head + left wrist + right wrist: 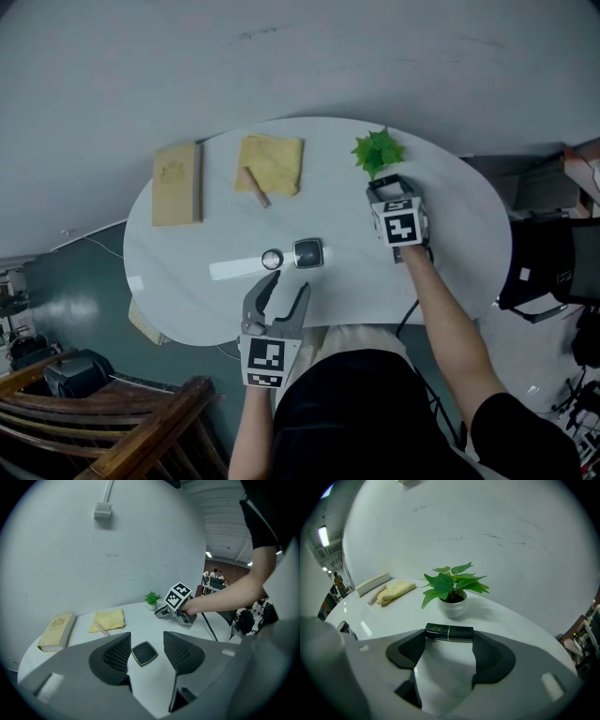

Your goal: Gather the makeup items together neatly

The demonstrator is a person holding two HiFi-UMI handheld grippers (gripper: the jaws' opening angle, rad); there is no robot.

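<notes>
A black square compact lies near the middle of the white oval table, with a small round item just left of it. My left gripper is open a little short of them at the near edge. In the left gripper view the compact shows on the table past the jaw tips, untouched. My right gripper stands wide beside the plant. A black lipstick tube lies crosswise between its fingertips on the table, its ends close by the pads.
A small potted plant stands just beyond the tube. A tan book lies at the far left. A yellow cloth carries a beige stick. A wooden chair stands below the table's left edge.
</notes>
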